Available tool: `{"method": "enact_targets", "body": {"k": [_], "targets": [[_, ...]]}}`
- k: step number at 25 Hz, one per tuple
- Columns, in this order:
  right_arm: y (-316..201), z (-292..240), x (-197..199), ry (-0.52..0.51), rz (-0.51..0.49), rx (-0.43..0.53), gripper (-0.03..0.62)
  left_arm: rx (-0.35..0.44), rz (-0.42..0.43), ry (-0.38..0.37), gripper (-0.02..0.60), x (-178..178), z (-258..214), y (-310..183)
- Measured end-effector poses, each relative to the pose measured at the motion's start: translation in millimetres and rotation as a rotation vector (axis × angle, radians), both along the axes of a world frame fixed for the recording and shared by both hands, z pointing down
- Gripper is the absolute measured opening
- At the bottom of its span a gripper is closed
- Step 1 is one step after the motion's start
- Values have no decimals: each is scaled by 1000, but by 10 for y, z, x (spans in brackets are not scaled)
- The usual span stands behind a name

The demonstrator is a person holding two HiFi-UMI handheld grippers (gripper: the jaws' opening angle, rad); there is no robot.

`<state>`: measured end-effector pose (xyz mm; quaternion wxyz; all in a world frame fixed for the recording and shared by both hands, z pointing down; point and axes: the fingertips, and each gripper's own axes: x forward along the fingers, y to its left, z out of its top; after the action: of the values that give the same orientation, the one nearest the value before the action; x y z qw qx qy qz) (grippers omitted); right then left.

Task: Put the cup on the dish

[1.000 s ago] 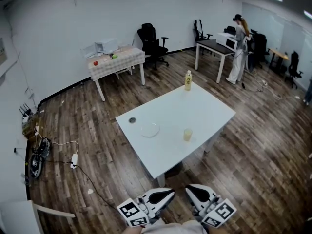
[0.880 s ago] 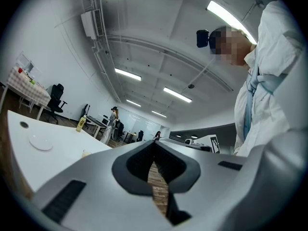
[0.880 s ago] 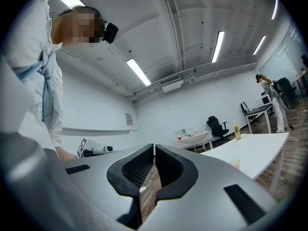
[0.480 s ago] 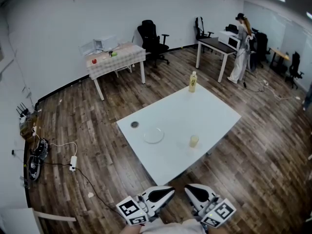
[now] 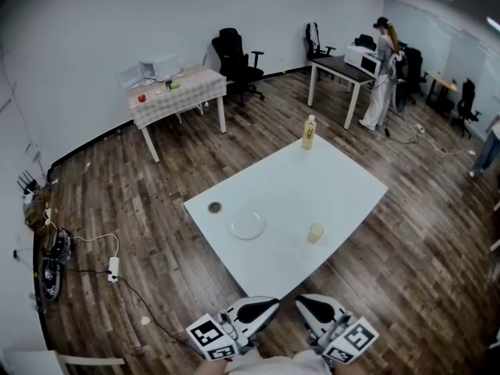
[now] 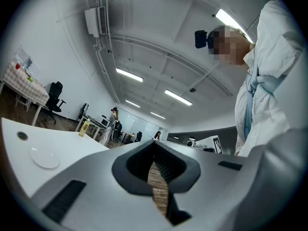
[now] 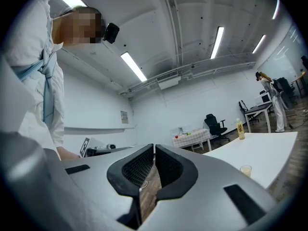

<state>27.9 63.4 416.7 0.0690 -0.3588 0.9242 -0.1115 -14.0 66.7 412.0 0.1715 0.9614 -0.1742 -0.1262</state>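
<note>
The cup (image 5: 316, 233) stands on the table (image 5: 344, 186), apart from the dish (image 5: 248, 226) to its left. A bottle (image 5: 309, 132) stands at the far edge. Short of the table, the left gripper (image 5: 256, 312) and right gripper (image 5: 319, 309) have their jaws together and are empty.

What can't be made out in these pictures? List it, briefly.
Cup contents: too small in the head view; only a yellowish tint shows.
Dark round thing near the dish: head view, too small to identify.
Bottle label: head view, too small to read.
</note>
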Motion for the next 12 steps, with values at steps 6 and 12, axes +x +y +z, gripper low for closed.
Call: {"method": "enact_targets", "body": {"k": [6,12], "targets": [[-239,-33,-187,9,7,6,34,12,3,8,2,-191,-15,-269],[-461,-82,-454,15,6,30,34,21,2,7,2,-448,-33,-523]]}}
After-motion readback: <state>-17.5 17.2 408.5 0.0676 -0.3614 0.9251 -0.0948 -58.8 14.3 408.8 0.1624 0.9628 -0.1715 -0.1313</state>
